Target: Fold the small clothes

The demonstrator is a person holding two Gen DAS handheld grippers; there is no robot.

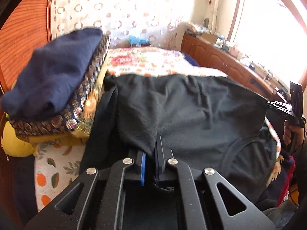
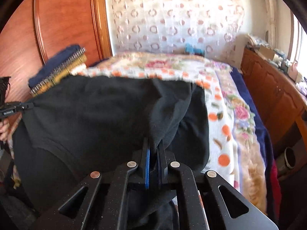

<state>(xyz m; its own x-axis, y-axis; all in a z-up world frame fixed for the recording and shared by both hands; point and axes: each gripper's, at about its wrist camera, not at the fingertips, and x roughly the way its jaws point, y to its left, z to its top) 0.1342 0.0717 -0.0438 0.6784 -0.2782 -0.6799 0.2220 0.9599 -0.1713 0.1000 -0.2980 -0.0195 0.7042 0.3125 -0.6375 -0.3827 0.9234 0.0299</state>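
A black fleece garment (image 1: 191, 111) lies spread over the bed, its neckline (image 1: 247, 143) toward the near right in the left wrist view. My left gripper (image 1: 152, 149) is shut on a pinch of its left edge, lifted off the bed. My right gripper (image 2: 154, 149) is shut on its right edge (image 2: 168, 122), also lifted. The garment (image 2: 96, 111) stretches between them. The right gripper shows at the far right of the left wrist view (image 1: 278, 107); the left gripper shows at the far left of the right wrist view (image 2: 17, 107).
A stack of folded clothes (image 1: 57, 80), navy on top, sits at the left by the wooden headboard (image 1: 23, 38). A floral blanket (image 2: 230, 115) covers the bed. A wooden cabinet (image 2: 272, 95) runs along the right. A yellow cushion (image 1: 15, 143) lies under the stack.
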